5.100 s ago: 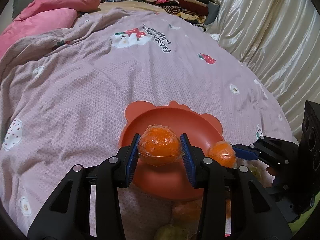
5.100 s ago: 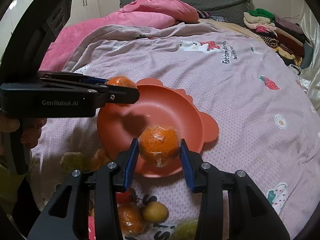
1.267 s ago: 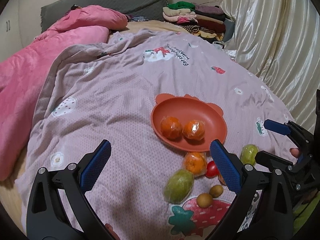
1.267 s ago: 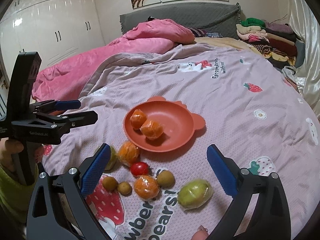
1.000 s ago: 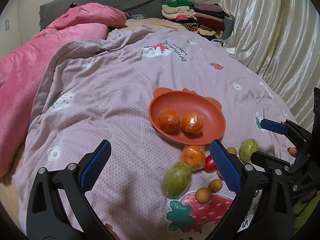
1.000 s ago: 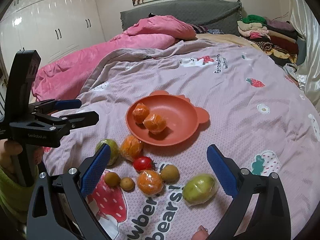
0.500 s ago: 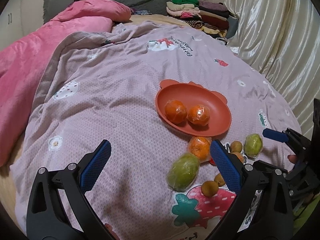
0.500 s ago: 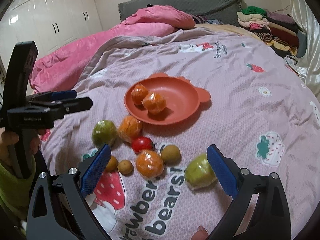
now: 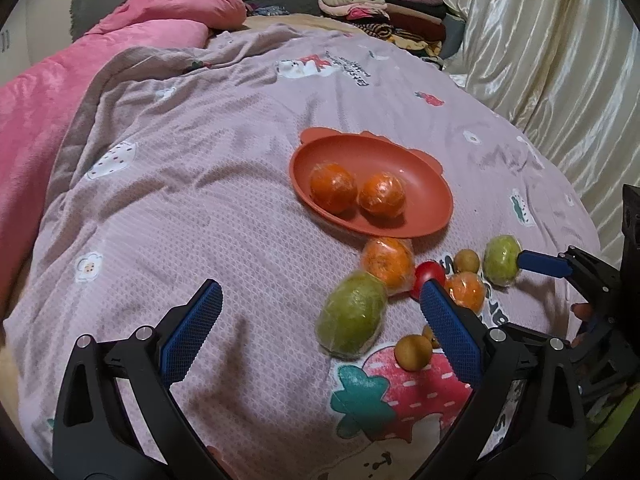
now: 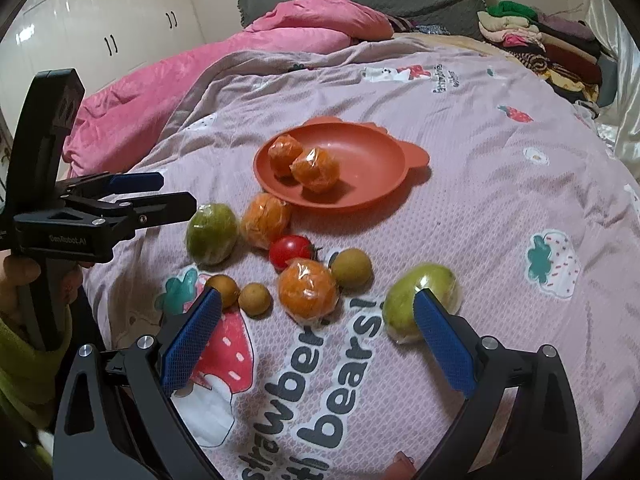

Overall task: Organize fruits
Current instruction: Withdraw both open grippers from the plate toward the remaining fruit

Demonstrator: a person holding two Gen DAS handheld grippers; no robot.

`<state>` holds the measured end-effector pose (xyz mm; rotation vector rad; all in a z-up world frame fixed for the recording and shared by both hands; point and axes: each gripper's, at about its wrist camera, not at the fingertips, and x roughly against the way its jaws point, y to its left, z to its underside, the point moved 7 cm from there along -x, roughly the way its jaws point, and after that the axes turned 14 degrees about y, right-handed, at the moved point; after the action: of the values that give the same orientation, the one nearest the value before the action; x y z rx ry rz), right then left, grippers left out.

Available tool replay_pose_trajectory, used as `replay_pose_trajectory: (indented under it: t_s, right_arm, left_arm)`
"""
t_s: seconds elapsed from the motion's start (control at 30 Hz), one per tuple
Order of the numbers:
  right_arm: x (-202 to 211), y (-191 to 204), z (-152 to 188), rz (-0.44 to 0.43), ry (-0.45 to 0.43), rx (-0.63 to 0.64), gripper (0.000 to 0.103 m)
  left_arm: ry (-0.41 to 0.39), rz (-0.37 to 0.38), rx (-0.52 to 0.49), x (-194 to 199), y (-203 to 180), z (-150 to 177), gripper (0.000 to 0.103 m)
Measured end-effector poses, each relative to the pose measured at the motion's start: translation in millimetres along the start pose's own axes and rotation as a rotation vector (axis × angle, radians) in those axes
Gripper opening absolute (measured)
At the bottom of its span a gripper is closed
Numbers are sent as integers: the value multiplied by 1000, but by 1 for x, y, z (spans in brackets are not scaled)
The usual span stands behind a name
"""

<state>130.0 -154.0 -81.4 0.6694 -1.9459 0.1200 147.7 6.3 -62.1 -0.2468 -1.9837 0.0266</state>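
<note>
An orange bear-eared plate lies on the bedspread and holds two wrapped oranges. In front of it lie loose fruits: a wrapped orange beside a green fruit, a red tomato, another wrapped orange, a second green fruit and small brown fruits. My left gripper is open, empty, with the green fruit between its fingers' line. My right gripper is open above the near wrapped orange; its right finger overlaps the second green fruit.
A pink quilt covers the bed's left and far side. Folded clothes are stacked at the far right by a cream curtain. A hand in a green sleeve holds the left gripper's handle.
Since five seconds ago both grippers let go of their oranges into the plate and drew back. Over the last second both have dropped lower and nearer the loose fruits, still open.
</note>
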Motion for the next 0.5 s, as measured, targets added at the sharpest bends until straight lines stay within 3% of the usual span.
replay_pose_trajectory:
  t_s: [0.33,0.5]
  right_arm:
    - [-4,5,5,-11,11,-2,95]
    - [-8,8,6,-15,24,2,78]
  left_arm:
    - [16,9,-36,-7,-9,3,93]
    - [30,23,-56,-13,-13,5,84]
